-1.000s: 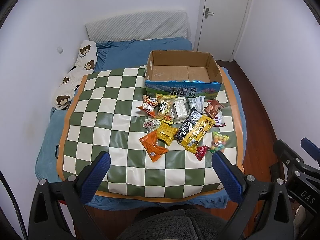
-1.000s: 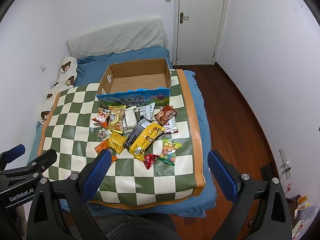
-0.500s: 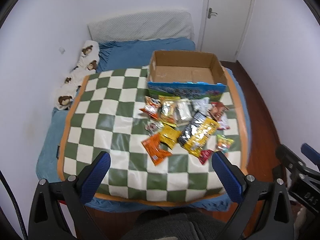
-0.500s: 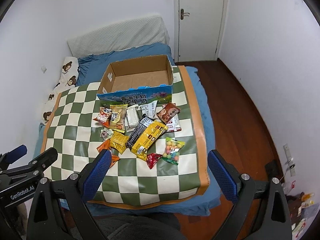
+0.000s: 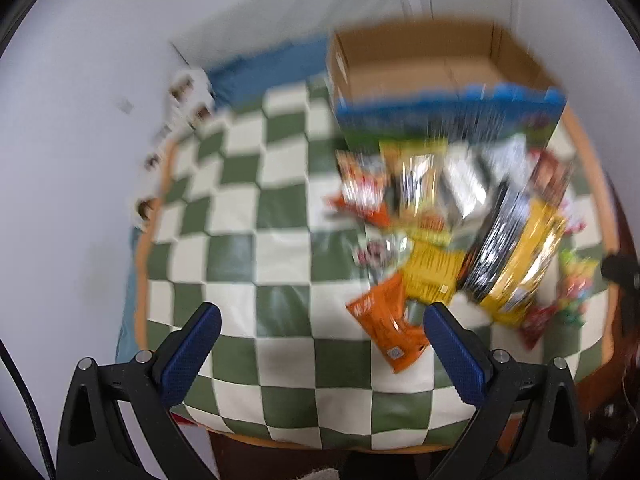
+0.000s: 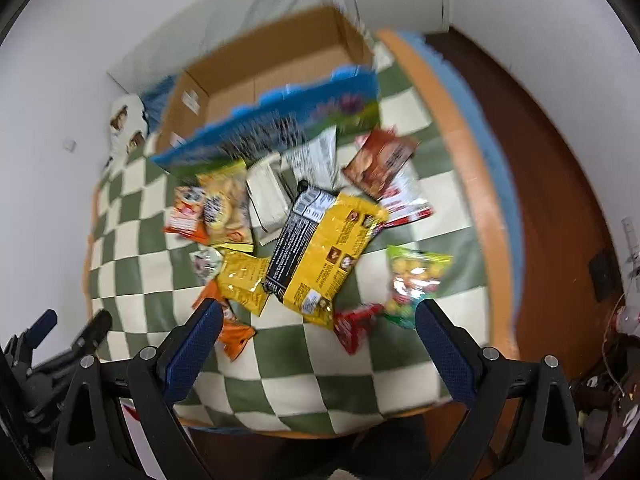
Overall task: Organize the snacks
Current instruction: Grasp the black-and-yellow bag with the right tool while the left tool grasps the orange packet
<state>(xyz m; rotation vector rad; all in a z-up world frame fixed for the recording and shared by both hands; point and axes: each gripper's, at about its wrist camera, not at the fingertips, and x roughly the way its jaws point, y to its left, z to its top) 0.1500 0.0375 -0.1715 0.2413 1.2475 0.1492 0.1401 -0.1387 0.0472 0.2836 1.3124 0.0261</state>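
Note:
Several snack packets lie in a heap on a green and white checked mat [image 5: 248, 248] [image 6: 280, 344], in front of an open cardboard box [image 5: 424, 76] [image 6: 276, 80] whose inside looks bare. A large yellow and black bag [image 6: 324, 244] [image 5: 516, 256] lies in the middle, an orange packet [image 5: 388, 328] nearest me, a green candy bag [image 6: 412, 280] at the right. My left gripper [image 5: 320, 328] hangs open above the mat's near edge, left of the orange packet. My right gripper [image 6: 316, 324] is open above the heap's near side. Both views are motion-blurred.
The mat covers a blue bed [image 6: 492, 152]. Bear-print pillows [image 5: 176, 120] line the white wall on the left. Brown wooden floor [image 6: 552, 152] runs along the right side. The left gripper's body [image 6: 48, 344] shows at the lower left of the right wrist view.
Both grippers have dropped forward and down toward the mat, so the snacks and box fill much more of each view. Nothing on the mat has shifted.

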